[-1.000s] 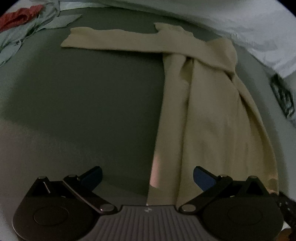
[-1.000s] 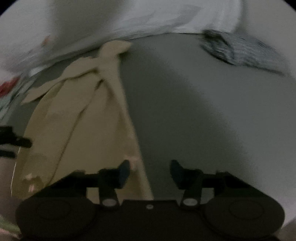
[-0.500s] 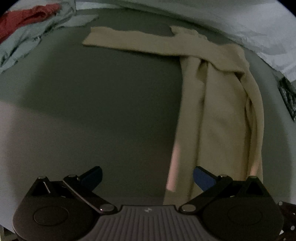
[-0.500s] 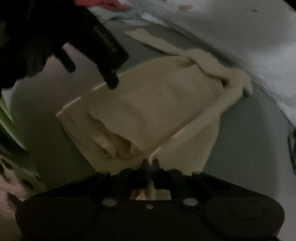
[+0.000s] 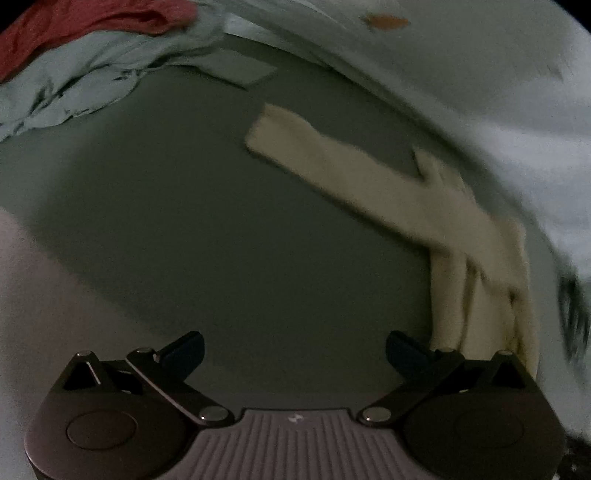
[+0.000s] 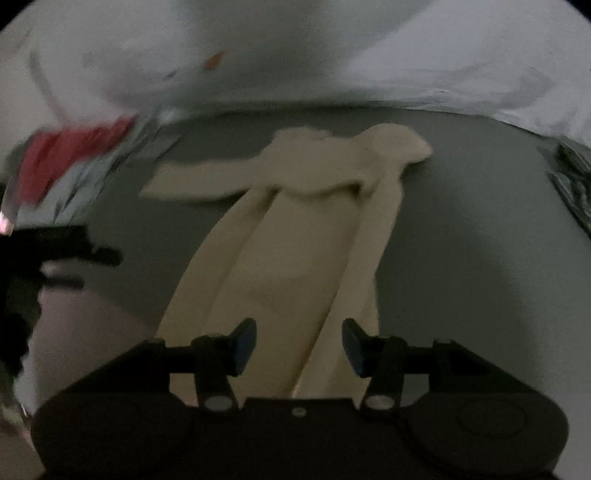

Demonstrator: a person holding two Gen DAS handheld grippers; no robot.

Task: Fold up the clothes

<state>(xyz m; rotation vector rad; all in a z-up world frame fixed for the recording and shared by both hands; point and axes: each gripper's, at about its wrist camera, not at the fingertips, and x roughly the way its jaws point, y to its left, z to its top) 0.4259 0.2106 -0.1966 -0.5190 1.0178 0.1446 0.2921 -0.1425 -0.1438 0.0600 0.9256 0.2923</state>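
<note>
A cream long-sleeved garment (image 6: 295,236) lies on the dark grey surface (image 6: 461,240), its body folded into a long narrow strip and one sleeve (image 5: 332,166) stretched out flat to the left. My right gripper (image 6: 298,343) hovers over the strip's near end; its jaws are opening and the pads press on nothing. My left gripper (image 5: 293,350) stands wide open over bare grey surface (image 5: 184,221), to the left of the garment (image 5: 480,288), with nothing between its fingers. It shows as a dark shape (image 6: 55,254) at the left edge of the right wrist view.
A heap of pale green cloth (image 5: 81,81) with a red garment (image 5: 92,22) on top lies at the far left. White bedding (image 6: 332,55) runs along the far edge. A dark patterned cloth (image 6: 572,177) lies at the right edge.
My right gripper, shut on the garment's edge half a second ago, has let go and pulled back. My left gripper has swung away to the left, off the garment.
</note>
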